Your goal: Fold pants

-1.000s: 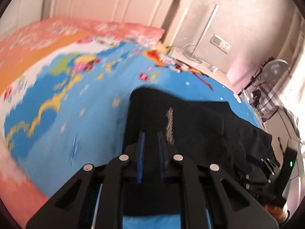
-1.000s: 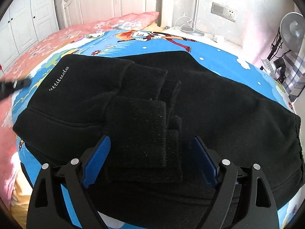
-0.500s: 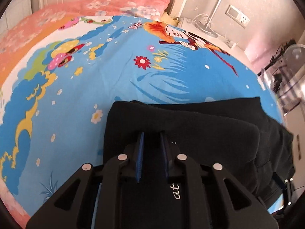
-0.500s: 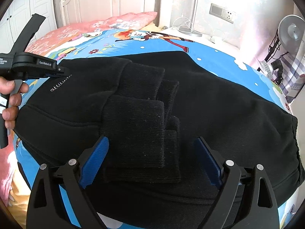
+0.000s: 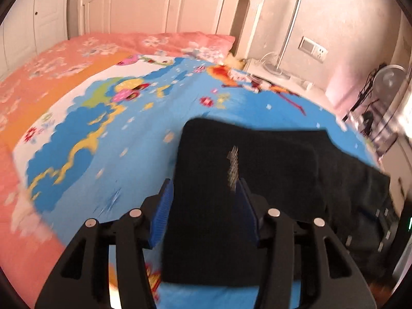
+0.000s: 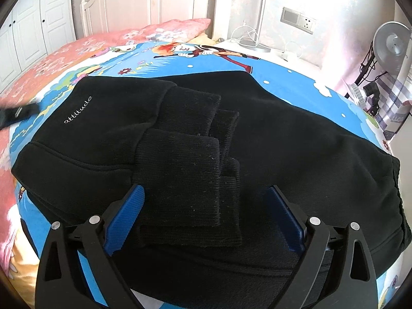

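Note:
The black pants (image 6: 283, 141) lie folded on the bed, with the ribbed cuffs (image 6: 180, 175) doubled back on top and a white "attitude" print (image 6: 78, 110) at the left. My right gripper (image 6: 206, 213) is open and empty, its blue pads either side of the cuffs. In the left wrist view the pants (image 5: 257, 170) fill the lower middle. My left gripper (image 5: 203, 206) is open over their left end and holds nothing. The left gripper's tip (image 6: 15, 113) shows blurred at the left edge of the right wrist view.
The bed has a blue cartoon sheet (image 5: 103, 134) and a pink cover (image 5: 38, 77) at the left. A white headboard (image 5: 154, 5), a bedside table (image 6: 257, 49) with cables, a wall socket (image 6: 298, 20) and a fan (image 6: 391, 43) stand behind.
My left gripper has opened and let go of the pants' left end, then drawn back to the left. The right gripper has stayed open and barely moved.

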